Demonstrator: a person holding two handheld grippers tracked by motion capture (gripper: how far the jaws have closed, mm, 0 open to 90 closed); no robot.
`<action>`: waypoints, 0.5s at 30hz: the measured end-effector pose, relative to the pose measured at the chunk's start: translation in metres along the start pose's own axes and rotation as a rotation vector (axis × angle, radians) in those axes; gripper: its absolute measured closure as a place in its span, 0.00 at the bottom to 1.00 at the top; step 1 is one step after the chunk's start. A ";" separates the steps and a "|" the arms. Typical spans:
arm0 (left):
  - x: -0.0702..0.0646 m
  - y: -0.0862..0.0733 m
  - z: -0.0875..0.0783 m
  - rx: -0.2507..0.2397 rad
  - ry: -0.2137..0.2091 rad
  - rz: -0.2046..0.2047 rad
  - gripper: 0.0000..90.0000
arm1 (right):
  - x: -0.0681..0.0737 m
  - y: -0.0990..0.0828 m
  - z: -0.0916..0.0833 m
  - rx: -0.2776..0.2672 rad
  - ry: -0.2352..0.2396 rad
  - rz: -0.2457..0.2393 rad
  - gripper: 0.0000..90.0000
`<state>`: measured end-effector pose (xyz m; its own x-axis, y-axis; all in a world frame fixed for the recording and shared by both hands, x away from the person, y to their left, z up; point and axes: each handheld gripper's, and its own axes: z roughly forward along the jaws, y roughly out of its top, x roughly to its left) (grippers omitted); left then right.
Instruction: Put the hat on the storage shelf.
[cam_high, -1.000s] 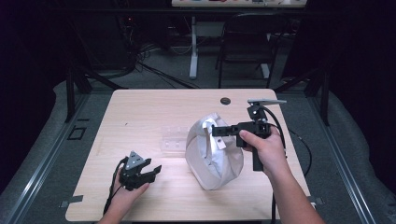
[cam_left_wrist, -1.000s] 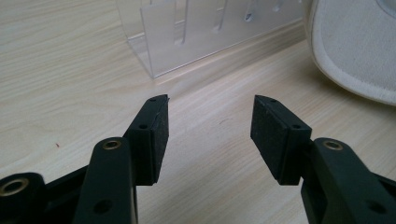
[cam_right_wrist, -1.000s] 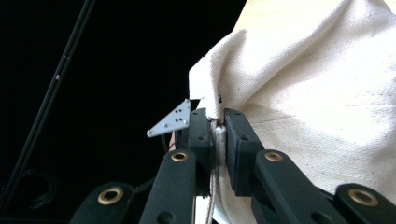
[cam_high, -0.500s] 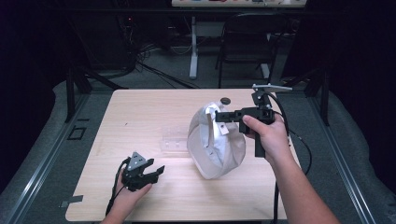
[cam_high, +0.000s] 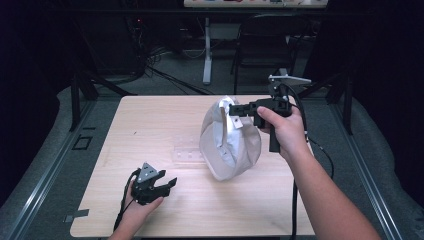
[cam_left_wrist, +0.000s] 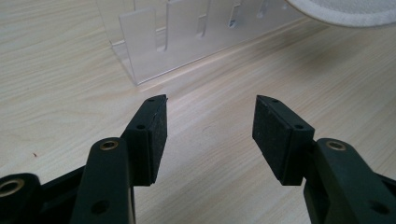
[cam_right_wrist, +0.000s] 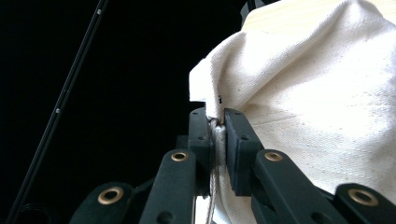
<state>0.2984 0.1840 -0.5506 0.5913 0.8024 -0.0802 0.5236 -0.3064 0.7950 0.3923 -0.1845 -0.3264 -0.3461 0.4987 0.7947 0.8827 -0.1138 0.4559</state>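
Note:
A white cloth bag (cam_high: 227, 142) hangs above the middle of the wooden table (cam_high: 150, 120), lifted by its rim. My right gripper (cam_high: 234, 110) is shut on that rim, and in the right gripper view the cloth bag (cam_right_wrist: 317, 102) is pinched between the two pads, my right gripper (cam_right_wrist: 217, 122) pointing past it. My left gripper (cam_high: 170, 182) rests near the front left of the table, open and empty. In the left gripper view my left gripper (cam_left_wrist: 210, 105) faces a clear plastic rack (cam_left_wrist: 187, 32) lying on the wood, with the bag's bottom edge (cam_left_wrist: 345, 9) at the top right.
The clear plastic rack (cam_high: 187, 154) lies on the table just left of the hanging bag. A cable (cam_high: 295, 200) trails from the right gripper along the forearm. Behind the table stand a chair (cam_high: 260, 55) and a desk leg (cam_high: 206, 50) on a dark floor.
The right hand has lifted the bag higher and carried it toward the table's far side; the bag now hangs off the wood. The left gripper has stayed put.

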 end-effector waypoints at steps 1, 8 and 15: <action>0.000 0.000 0.000 -0.001 0.000 0.000 0.51 | 0.001 0.002 0.000 0.004 -0.001 0.001 0.91; -0.001 0.001 0.001 -0.004 -0.009 -0.003 0.51 | 0.006 0.015 0.005 0.008 -0.027 0.011 0.91; -0.005 0.007 0.001 -0.026 -0.010 0.007 0.51 | 0.006 0.024 0.010 0.003 -0.036 0.032 0.91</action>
<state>0.2992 0.1771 -0.5451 0.6009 0.7953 -0.0801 0.5034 -0.2988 0.8107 0.4147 -0.1758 -0.3147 -0.3065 0.5252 0.7939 0.8940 -0.1275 0.4295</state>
